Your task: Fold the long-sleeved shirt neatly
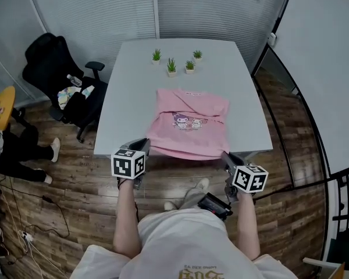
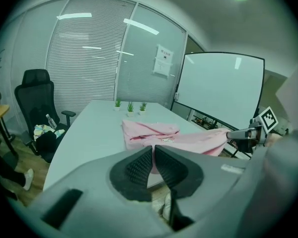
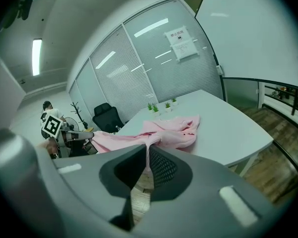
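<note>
A meeting room with slatted blinds behind glass, a wood floor and one pale grey table (image 1: 128, 92). A paper notice (image 2: 162, 61) hangs on the glass; its print is too small to read. Four small potted plants (image 1: 171, 66) stand at the table's far end, and one black office chair (image 1: 46, 68) is beside it. One pink long-sleeved shirt (image 1: 189, 124), with a cartoon print on the chest, lies on the near half, its near edge raised off the table. The left gripper (image 1: 141, 146) and right gripper (image 1: 226, 157) each pinch one near corner, jaws closed tight on the fabric.
</note>
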{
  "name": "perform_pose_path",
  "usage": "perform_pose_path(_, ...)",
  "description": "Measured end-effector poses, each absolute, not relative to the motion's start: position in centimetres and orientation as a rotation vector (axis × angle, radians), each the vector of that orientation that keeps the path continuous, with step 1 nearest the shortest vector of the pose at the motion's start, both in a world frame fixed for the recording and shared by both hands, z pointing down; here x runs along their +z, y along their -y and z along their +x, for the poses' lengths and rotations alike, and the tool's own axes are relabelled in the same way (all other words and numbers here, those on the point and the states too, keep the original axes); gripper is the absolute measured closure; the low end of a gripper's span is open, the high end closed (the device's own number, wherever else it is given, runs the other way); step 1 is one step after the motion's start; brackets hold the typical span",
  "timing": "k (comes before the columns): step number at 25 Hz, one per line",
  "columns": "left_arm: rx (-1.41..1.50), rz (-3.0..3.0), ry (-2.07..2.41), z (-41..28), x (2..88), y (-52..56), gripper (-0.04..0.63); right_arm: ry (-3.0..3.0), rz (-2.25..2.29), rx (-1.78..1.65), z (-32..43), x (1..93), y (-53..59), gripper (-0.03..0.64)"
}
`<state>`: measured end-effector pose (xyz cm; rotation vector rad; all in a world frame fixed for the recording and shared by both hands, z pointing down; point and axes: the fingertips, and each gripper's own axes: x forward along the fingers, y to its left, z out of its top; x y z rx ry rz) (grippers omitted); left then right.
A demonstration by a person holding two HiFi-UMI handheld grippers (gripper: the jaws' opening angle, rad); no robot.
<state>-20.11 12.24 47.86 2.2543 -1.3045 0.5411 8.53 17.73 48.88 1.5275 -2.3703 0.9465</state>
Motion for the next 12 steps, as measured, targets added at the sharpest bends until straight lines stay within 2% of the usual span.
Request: perform_pose_path(12,0.551,2.265,1.252,-19.8,48.0,-11.6,0.572,2.341,1.596,1.001,8.6,49.1,-17.3,0.588)
